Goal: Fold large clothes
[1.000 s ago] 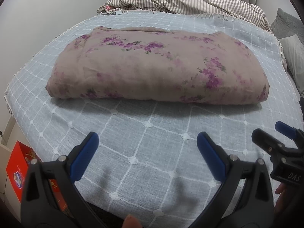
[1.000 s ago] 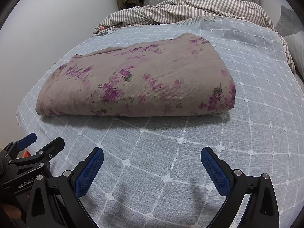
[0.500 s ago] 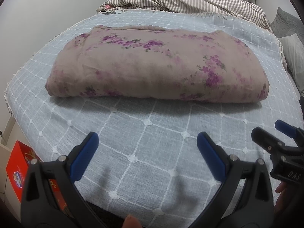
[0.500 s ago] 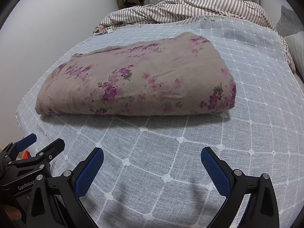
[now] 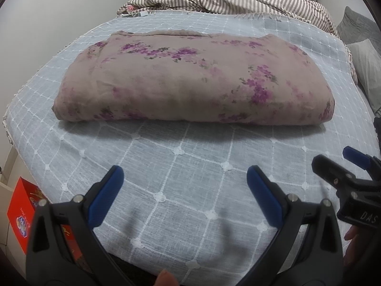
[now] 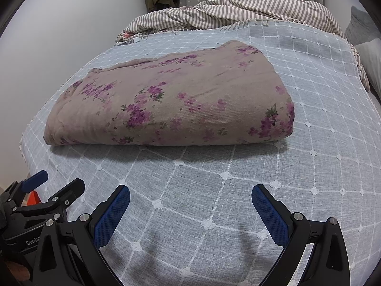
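A taupe garment with purple flowers [image 5: 190,81] lies folded into a thick rectangle on the bed; it also shows in the right wrist view [image 6: 171,100]. My left gripper [image 5: 185,181] is open and empty, above the bedspread near the bed's front edge, apart from the garment. My right gripper [image 6: 190,200] is open and empty, also short of the garment. The right gripper shows at the right edge of the left wrist view [image 5: 338,164]. The left gripper shows at the lower left of the right wrist view [image 6: 57,183].
The bed has a pale blue bedspread with a white grid [image 5: 190,166]. A striped duvet [image 5: 226,0] lies bunched at the head. Grey pillows [image 5: 366,54] sit at the right. A red box [image 5: 21,212] stands on the floor at the left. A wall runs along the left.
Both grippers have moved slightly forward and up; the garment looks a little nearer. The garment has not moved and both grippers stay open.
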The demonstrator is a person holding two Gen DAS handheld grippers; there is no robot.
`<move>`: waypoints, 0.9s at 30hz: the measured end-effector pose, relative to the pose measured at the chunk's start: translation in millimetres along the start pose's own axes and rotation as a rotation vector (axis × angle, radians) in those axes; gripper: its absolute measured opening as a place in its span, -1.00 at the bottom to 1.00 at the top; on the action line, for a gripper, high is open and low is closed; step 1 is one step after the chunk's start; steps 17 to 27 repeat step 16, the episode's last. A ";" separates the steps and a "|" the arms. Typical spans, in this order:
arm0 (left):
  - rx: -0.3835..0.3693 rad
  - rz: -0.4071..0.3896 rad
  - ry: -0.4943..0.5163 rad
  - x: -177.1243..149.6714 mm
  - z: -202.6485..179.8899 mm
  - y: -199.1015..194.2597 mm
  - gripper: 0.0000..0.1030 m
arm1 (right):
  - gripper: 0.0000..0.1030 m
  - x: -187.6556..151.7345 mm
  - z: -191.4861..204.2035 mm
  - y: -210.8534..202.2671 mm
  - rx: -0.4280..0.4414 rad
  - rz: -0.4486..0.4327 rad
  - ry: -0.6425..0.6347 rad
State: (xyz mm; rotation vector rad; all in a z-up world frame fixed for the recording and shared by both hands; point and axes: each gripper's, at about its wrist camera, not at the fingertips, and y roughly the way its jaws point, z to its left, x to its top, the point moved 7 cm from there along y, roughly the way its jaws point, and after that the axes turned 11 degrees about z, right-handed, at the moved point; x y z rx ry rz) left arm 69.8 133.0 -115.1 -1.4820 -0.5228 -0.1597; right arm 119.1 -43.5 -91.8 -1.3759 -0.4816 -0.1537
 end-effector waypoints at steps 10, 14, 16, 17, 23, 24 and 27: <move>-0.017 0.010 -0.001 -0.7 -8.8 1.0 0.99 | 1.00 -1.8 -3.1 2.5 -0.013 -0.002 -0.002; -0.019 0.022 0.031 -2.4 -23.9 7.0 0.99 | 1.00 -6.6 -14.6 7.6 -0.020 0.005 0.015; -0.045 0.039 0.036 -2.0 -31.2 12.1 0.99 | 1.00 -9.8 -26.0 9.4 -0.024 0.005 0.049; -0.045 0.039 0.036 -2.0 -31.2 12.1 0.99 | 1.00 -9.8 -26.0 9.4 -0.024 0.005 0.049; -0.045 0.039 0.036 -2.0 -31.2 12.1 0.99 | 1.00 -9.8 -26.0 9.4 -0.024 0.005 0.049; -0.045 0.039 0.036 -2.0 -31.2 12.1 0.99 | 1.00 -9.8 -26.0 9.4 -0.024 0.005 0.049; -0.045 0.039 0.036 -2.0 -31.2 12.1 0.99 | 1.00 -9.8 -26.0 9.4 -0.024 0.005 0.049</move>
